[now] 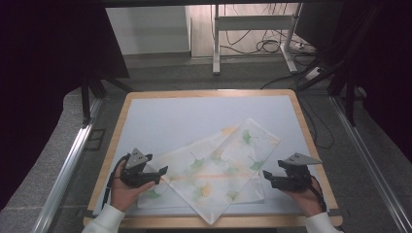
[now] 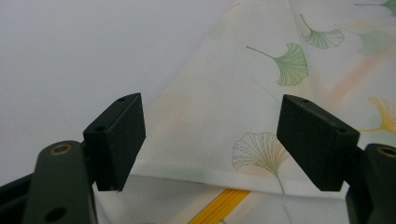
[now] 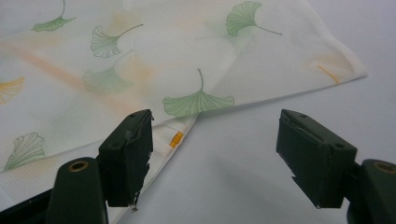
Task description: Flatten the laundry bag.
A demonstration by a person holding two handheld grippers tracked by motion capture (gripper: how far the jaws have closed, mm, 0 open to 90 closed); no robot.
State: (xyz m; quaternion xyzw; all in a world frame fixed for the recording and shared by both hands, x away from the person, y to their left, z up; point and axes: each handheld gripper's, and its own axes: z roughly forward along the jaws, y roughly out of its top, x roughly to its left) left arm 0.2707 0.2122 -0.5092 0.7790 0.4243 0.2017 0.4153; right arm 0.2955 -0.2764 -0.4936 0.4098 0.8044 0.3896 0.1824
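Observation:
A white cloth (image 1: 218,165) printed with green and orange ginkgo leaves lies folded on the pale table mat (image 1: 194,116), one corner hanging toward the front edge. My left gripper (image 1: 161,174) rests at the cloth's left side, pointing right. In the left gripper view it (image 2: 212,140) is open, with the cloth's (image 2: 233,93) folded edge lying between and below the jaws, untouched. My right gripper (image 1: 267,178) sits at the cloth's right side, pointing left. It (image 3: 217,149) is open over bare mat, and the cloth's (image 3: 140,60) edge runs beside one jaw.
The table has a wooden rim (image 1: 209,93). Metal rails (image 1: 68,165) run along both sides of it on the floor. Beyond the far edge stand a white desk frame (image 1: 252,24) and loose cables (image 1: 267,46). Dark panels close in left and right.

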